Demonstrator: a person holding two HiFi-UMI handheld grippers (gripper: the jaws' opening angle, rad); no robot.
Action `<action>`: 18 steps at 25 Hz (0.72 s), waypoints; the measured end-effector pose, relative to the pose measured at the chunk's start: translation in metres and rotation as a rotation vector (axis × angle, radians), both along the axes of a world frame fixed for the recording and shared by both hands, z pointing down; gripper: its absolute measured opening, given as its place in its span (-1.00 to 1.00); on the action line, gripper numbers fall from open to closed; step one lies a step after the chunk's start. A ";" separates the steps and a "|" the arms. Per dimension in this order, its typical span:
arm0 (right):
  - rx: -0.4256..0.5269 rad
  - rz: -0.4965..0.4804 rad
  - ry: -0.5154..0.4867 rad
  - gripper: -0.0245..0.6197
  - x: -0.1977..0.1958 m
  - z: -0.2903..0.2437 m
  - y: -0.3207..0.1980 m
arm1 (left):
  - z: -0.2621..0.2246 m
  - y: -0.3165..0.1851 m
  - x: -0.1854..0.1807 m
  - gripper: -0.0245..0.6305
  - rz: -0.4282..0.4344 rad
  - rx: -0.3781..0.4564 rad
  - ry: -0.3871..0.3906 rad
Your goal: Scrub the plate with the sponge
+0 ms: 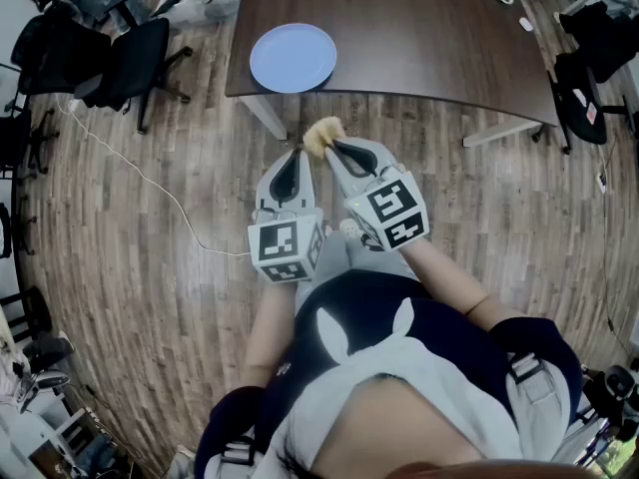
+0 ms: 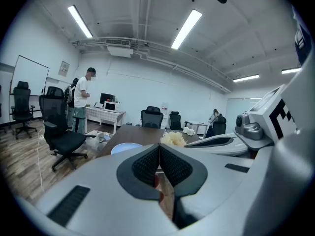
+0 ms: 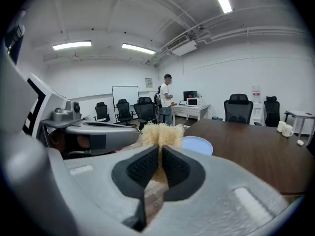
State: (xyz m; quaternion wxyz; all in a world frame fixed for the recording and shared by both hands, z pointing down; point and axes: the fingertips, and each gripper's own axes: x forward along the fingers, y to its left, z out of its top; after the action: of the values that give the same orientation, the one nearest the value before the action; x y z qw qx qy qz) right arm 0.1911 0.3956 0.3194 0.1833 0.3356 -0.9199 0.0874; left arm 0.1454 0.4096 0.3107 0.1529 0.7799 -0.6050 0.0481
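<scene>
- Step in hand, as I judge it: the approach. The sponge is already gripped, but scrubbing is not yet starting, since both grippers are hanging over the wooden plank floor (image 1: 150,257), well short of the table (image 1: 429,28).
- The right gripper (image 1: 334,150) is clamping the sponge (image 1: 321,136). Its jaws are standing nearly together on the lower part, while a pale tuft is sticking out beyond the tips.
- The left gripper (image 1: 291,158) is sitting just beside it with its ribbed black pads pressed together and nothing between them.
- The plate (image 1: 293,57) is lying flat on the table, close to the near edge and toward the near-left corner, with nothing touching it.
- Next move, by my reading: the person is needing to step in, carry the sponge over the near edge and bring it down onto the plate's face. The left gripper would probably have to open and pinch the rim, or press on it, to steady the plate.
- Materials:
  - The sponge is looking straw-yellow, fibrous and frayed, more like a loofah than foam, so it should be giving way under pressure.
  - The plate is round, shallow, pale blue and smooth, with a matte look. It seems light enough to be sliding on the dark, smooth wood-grain tabletop if scrubbed unheld.
</scene>
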 end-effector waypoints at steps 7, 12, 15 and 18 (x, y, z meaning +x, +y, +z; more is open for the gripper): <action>0.028 0.033 0.008 -0.86 -0.022 0.004 0.011 | 0.006 0.010 -0.030 -0.89 0.009 0.013 0.009; 0.029 0.055 0.031 -0.86 -0.029 0.014 0.015 | 0.020 0.011 -0.040 -0.89 0.031 -0.009 0.026; 0.013 0.058 0.039 -0.86 -0.028 0.019 0.017 | 0.024 0.010 -0.040 -0.90 0.040 -0.022 0.028; 0.007 0.056 0.045 -0.86 -0.029 0.023 0.006 | 0.027 -0.002 -0.041 -0.89 0.040 -0.030 0.037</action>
State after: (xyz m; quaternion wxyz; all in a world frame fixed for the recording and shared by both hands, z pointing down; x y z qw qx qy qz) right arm 0.1622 0.4018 0.3426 0.2001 0.3635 -0.9061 0.0819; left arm 0.1042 0.4079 0.3373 0.1748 0.7903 -0.5855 0.0458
